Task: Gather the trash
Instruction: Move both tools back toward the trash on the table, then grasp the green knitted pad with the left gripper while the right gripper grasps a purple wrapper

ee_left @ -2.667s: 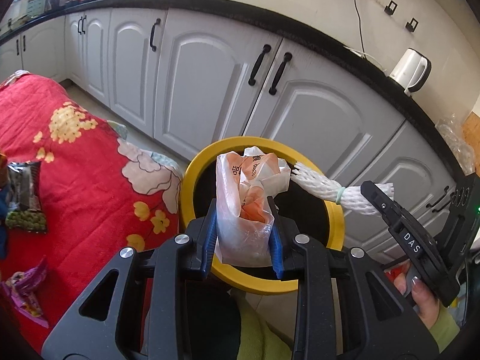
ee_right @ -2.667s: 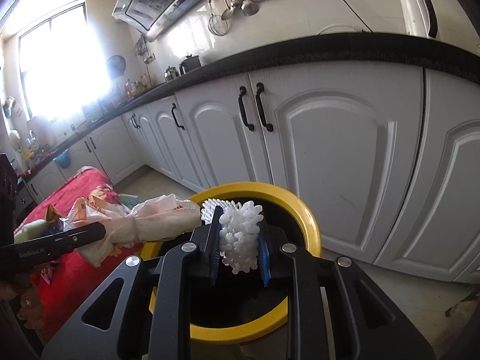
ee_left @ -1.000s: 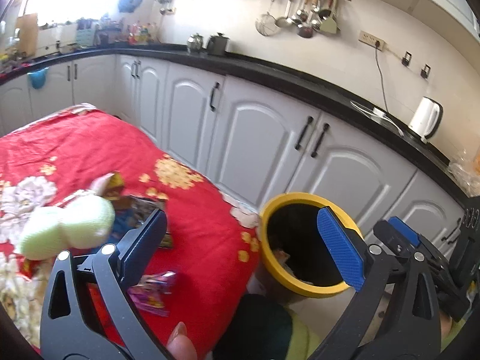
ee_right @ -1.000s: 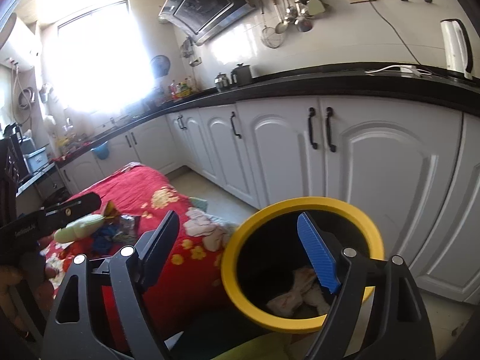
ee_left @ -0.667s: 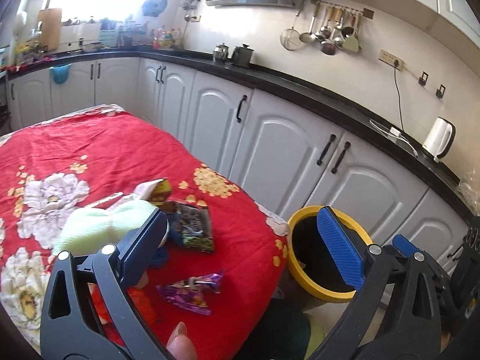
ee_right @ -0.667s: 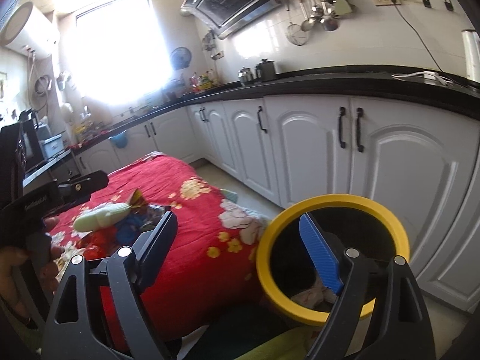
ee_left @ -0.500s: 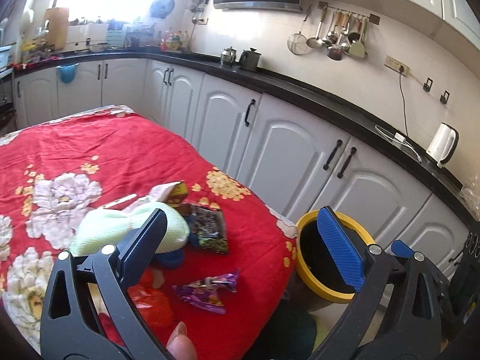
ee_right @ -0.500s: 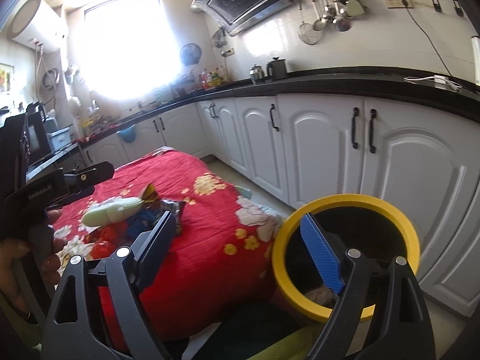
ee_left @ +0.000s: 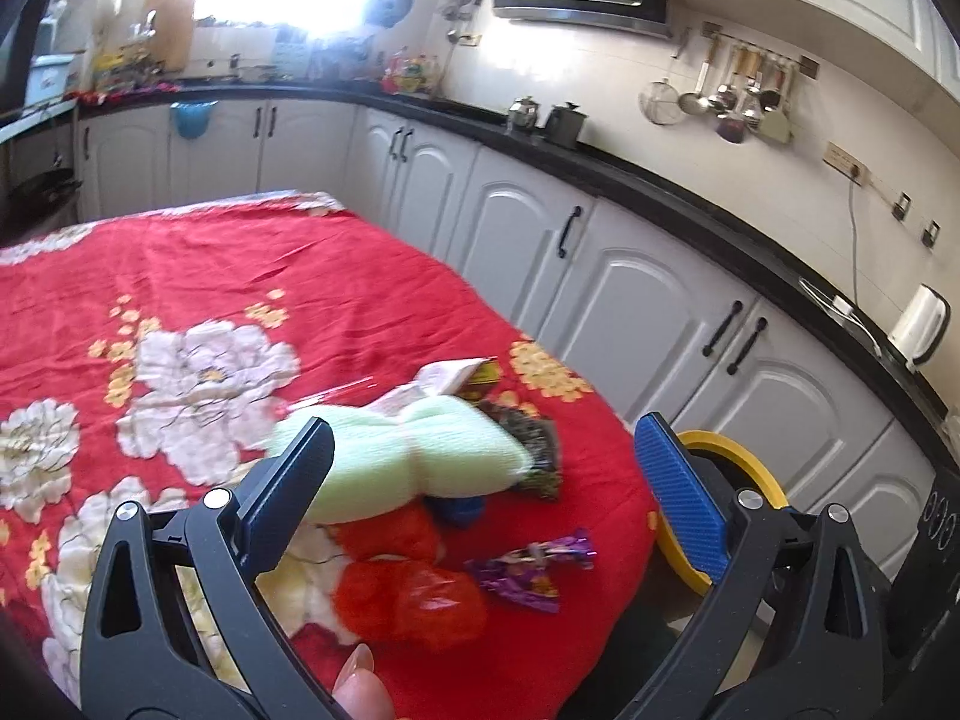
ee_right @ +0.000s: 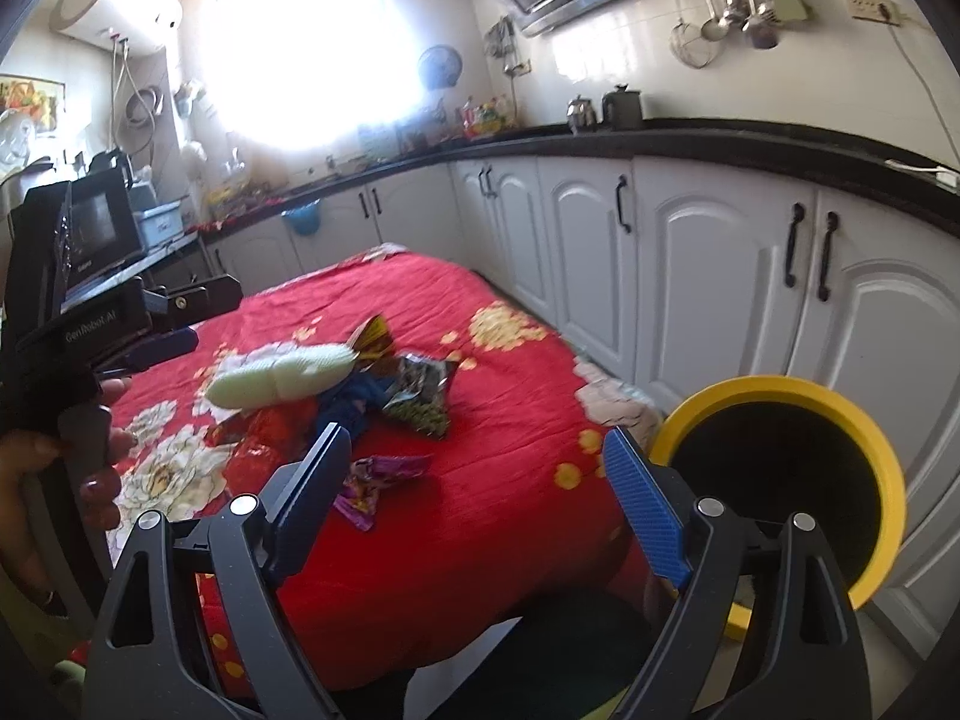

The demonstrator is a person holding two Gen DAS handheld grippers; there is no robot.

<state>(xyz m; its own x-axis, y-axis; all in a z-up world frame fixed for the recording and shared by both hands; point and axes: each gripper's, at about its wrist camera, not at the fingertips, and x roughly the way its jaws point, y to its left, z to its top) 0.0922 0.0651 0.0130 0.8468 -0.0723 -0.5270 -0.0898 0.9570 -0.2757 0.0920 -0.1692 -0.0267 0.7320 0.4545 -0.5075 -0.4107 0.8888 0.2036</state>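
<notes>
Both claws, the left claw [ee_left: 483, 477] and right claw [ee_right: 477, 486], are wide open and hold nothing, ready to grab the soft pale green foam net [ee_left: 408, 465] just ahead on the red flowered cloth [ee_left: 210, 276].

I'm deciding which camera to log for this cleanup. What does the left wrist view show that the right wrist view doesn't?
Only the left wrist view shows the white kettle on the counter and the open left gripper from behind.

Only the right wrist view shows the water heater, the microwave and the open right gripper.

Both show the green foam net, purple wrapper, red tablecloth and yellow-rimmed bin.
</notes>
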